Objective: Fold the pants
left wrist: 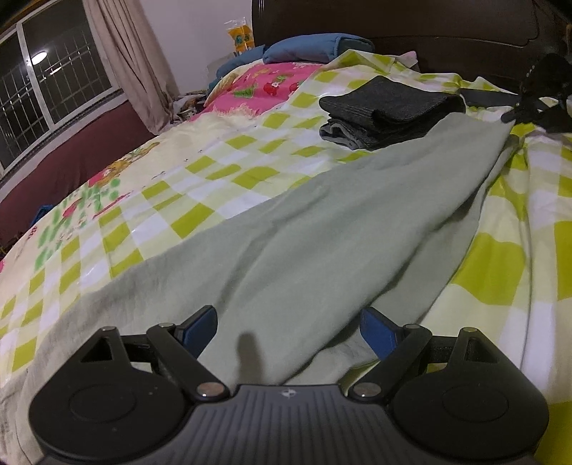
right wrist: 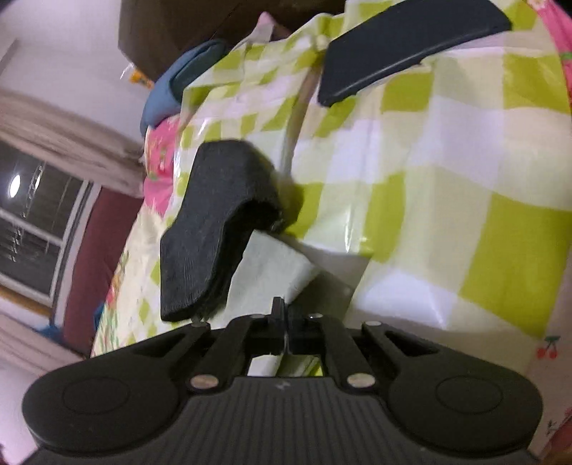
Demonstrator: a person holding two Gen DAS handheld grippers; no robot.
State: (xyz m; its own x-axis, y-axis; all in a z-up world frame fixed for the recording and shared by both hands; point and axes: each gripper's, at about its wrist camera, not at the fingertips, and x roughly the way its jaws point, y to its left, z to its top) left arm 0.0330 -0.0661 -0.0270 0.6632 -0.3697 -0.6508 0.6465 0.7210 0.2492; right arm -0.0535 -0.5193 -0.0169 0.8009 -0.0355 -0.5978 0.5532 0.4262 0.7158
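Observation:
Pale green pants (left wrist: 321,221) lie stretched along the checked bedspread (left wrist: 178,200), running from the near edge to the far right. My left gripper (left wrist: 287,331) is open, its blue-padded fingers (left wrist: 198,327) straddling the waist end of the pants without closing on it. My right gripper (right wrist: 284,314) is shut on the leg end of the green pants (right wrist: 275,264) and holds it just above the bed. It also shows in the left wrist view (left wrist: 536,96) at the far end of the pants.
A stack of folded dark grey clothes (left wrist: 389,111) lies beside the far end of the pants; it also shows in the right wrist view (right wrist: 214,221). Blue pillows (left wrist: 314,48) and a dark wooden headboard (left wrist: 411,21) stand behind. A window (left wrist: 50,82) and curtain are at left.

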